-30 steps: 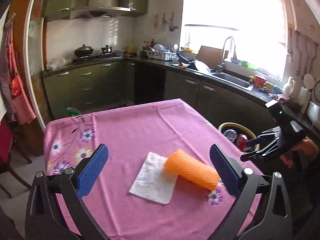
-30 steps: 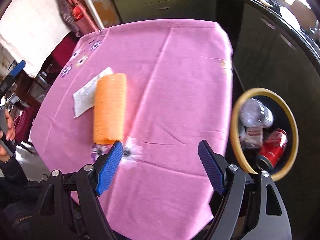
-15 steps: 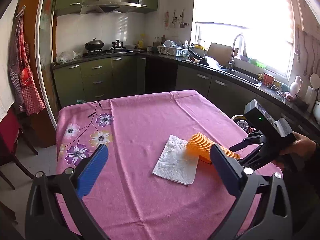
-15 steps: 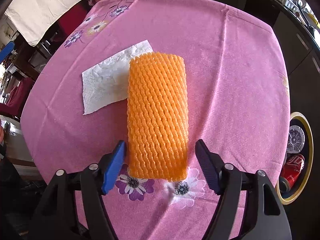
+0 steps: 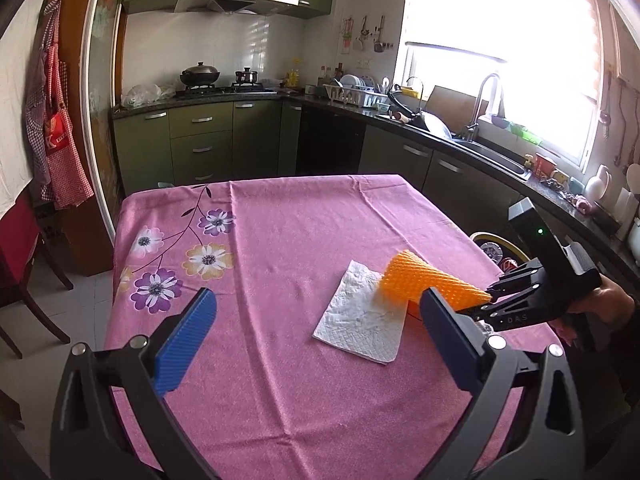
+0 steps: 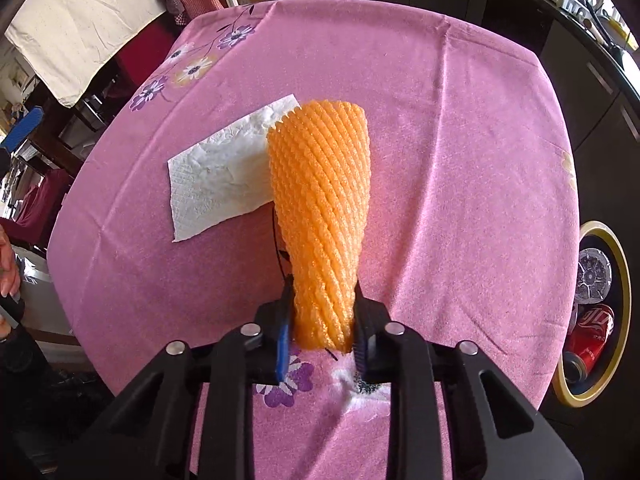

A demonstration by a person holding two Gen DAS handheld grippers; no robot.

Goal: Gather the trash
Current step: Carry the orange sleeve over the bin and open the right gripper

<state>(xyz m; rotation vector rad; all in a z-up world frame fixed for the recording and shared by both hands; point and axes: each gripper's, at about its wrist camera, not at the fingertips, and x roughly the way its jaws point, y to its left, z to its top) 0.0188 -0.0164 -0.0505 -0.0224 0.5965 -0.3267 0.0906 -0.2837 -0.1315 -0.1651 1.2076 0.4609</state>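
An orange foam net sleeve (image 6: 320, 208) lies on the pink tablecloth (image 6: 460, 140), its far end over a white paper napkin (image 6: 216, 184). My right gripper (image 6: 322, 336) is shut on the sleeve's near end and squeezes it narrow. In the left wrist view the sleeve (image 5: 416, 280) and napkin (image 5: 360, 320) sit at the table's right side, with the right gripper (image 5: 490, 300) clamped on the sleeve. My left gripper (image 5: 316, 336) is open and empty above the table's near part.
A yellow-rimmed trash bin (image 6: 616, 272) stands on the floor right of the table, holding a red can (image 6: 592, 332) and a clear plastic item. Kitchen counters (image 5: 460, 136) lie beyond. A chair (image 5: 24, 264) stands at the left.
My right gripper moved in over the sleeve's near end and shut on it, pinching it narrow. The left gripper drew back and stayed open.
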